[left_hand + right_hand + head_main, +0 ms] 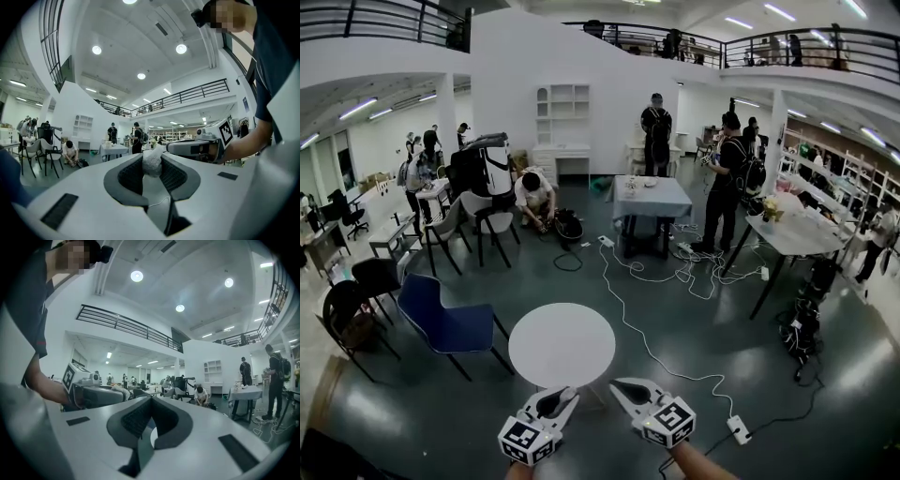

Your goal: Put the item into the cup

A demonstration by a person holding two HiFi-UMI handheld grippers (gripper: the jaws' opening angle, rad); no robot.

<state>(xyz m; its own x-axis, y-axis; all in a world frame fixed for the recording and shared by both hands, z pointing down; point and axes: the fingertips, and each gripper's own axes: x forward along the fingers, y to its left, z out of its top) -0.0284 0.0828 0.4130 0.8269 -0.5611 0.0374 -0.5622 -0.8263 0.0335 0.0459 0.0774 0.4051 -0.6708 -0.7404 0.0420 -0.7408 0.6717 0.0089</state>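
The person holds both tools low in front, pointing out over the floor. The left gripper (566, 395) has its jaws pressed onto the item (152, 161) - a small whitish crumpled lump, pinched right at the tips of the ribbed pads and poking up a little above them. I would guess it is wadded paper or soft cloth: very light, squashy and not slippery against those ribs, and not likely to break. The hold across its middle looks sound. Being so light, it could cling to a pad or drift off line once let go, so a release low over the cup's mouth seems wise. Gripping harder would only flatten it.

The right gripper (617, 384) is closed with nothing between its jaws, and it hangs just beside the left one.

I see no cup in any view. Straight ahead stands a round white table (562, 342), and nothing shows on its top. A blue chair (441, 319) sits just to its left, with a black chair (375, 277) further left. A white cable (647, 347) snakes across the floor on the right and ends at a power strip (739, 429) near the person's right side - something to trip on if they step that way. People stand and crouch around other tables well beyond, none of them close enough to be in the way. Between the grippers and the round table there is only floor.
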